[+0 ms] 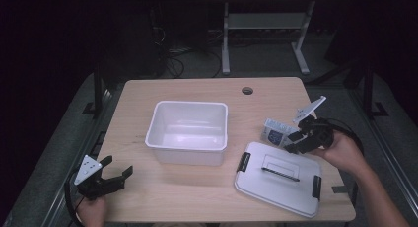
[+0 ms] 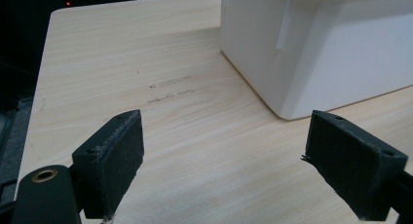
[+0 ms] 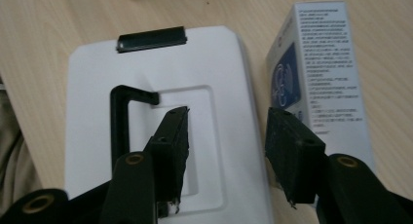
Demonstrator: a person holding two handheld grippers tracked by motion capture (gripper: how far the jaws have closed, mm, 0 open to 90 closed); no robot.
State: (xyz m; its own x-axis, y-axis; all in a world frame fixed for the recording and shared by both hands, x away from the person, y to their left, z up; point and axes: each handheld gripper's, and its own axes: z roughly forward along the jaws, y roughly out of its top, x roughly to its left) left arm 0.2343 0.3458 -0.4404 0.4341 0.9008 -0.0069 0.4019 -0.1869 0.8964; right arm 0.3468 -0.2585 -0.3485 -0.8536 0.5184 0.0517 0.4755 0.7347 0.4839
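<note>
Box (image 3: 321, 68) print legible in right gripper view; right claw (image 3: 226, 146) open beside.

A light wooden table (image 1: 148, 197) with a round cable hole (image 1: 247, 91) at its far edge carries a white open bin (image 1: 189, 132) at the centre, a grey lid (image 1: 279, 178) near right, and a small box (image 1: 275, 132) just beyond the lid.
</note>
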